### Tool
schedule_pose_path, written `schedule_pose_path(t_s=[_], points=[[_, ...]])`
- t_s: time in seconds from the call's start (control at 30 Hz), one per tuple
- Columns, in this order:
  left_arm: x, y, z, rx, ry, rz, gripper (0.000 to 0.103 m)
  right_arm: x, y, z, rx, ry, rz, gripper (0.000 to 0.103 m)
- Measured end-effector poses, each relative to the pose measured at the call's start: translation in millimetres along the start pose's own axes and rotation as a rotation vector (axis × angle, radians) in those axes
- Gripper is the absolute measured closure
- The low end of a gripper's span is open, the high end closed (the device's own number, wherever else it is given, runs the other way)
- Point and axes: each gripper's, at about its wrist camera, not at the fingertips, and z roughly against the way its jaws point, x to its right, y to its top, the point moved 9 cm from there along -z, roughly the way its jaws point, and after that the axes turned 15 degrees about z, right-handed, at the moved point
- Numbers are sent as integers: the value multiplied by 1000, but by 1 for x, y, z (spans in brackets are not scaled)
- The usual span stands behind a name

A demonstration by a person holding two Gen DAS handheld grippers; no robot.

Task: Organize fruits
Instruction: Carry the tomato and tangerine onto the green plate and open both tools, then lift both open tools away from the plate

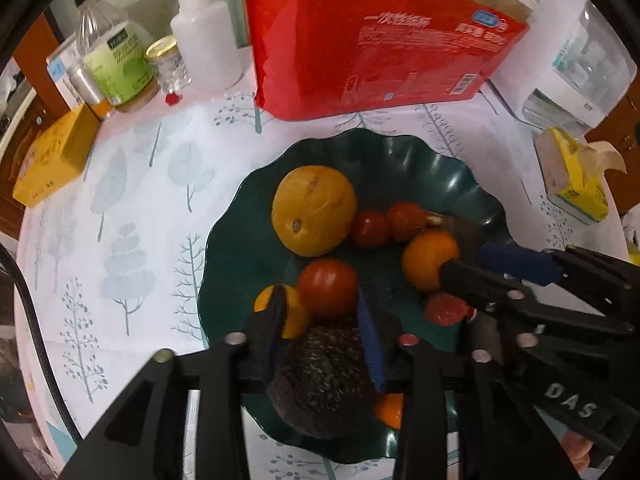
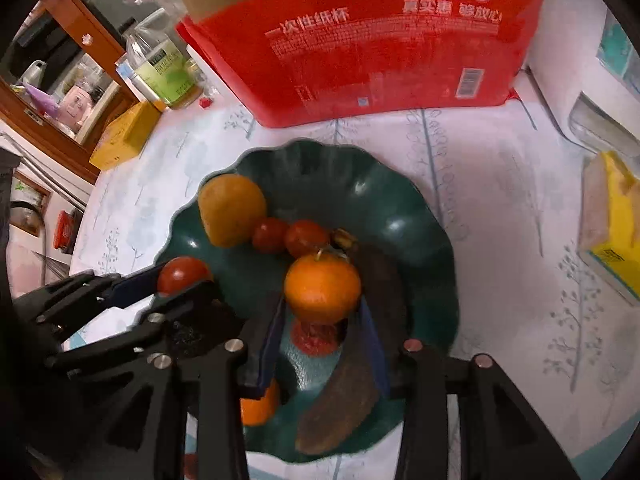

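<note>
A dark green scalloped plate (image 1: 400, 152) (image 2: 320, 164) holds a yellow lemon (image 1: 314, 210) (image 2: 232, 210), two small tomatoes (image 1: 388, 222) (image 2: 290, 236), a dark banana (image 2: 360, 360) and a strawberry (image 1: 446, 308) (image 2: 316, 338). My left gripper (image 1: 324, 304) is shut on a red tomato (image 1: 328, 288) (image 2: 182, 274), above a dark avocado (image 1: 320, 380). My right gripper (image 2: 322, 304) (image 1: 464, 264) is shut on an orange tangerine (image 2: 322, 288) (image 1: 428, 258) over the plate. Other orange fruits (image 1: 290, 312) (image 2: 260, 402) lie near the plate's front.
A red pack of paper cups (image 1: 372, 40) (image 2: 376, 48) stands right behind the plate. Bottles and jars (image 1: 160, 52) and a yellow box (image 1: 52, 156) (image 2: 124, 138) stand at the back left. A tissue pack (image 1: 576, 176) (image 2: 612, 224) lies at the right.
</note>
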Motion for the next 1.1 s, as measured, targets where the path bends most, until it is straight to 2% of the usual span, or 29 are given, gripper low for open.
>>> schedule_pose_path(t_s=[0.03, 0.1, 0.13, 0.2, 0.57, 0.8, 1.1], points=[[-3, 1, -1, -3, 5, 11, 45, 1, 1, 0, 3, -3, 7, 63], [-10, 2, 0, -2, -14, 32, 36, 2, 2, 1, 10, 19, -2, 62], [-12, 3, 1, 0, -26, 36, 35, 2, 2, 2, 17, 41, -14, 61], [-14, 3, 5, 6, -38, 39, 34, 4, 0, 5, 31, 62, -39, 55], [-16, -12, 41, 36, -62, 4, 33, -13, -8, 33, 77, 23, -24, 55], [-15, -30, 95, 78, -92, -25, 33, -34, -15, 73, 109, -2, -11, 55], [-34, -63, 165, 140, -91, -22, 32, -79, -29, 142, 188, -28, 16, 55]])
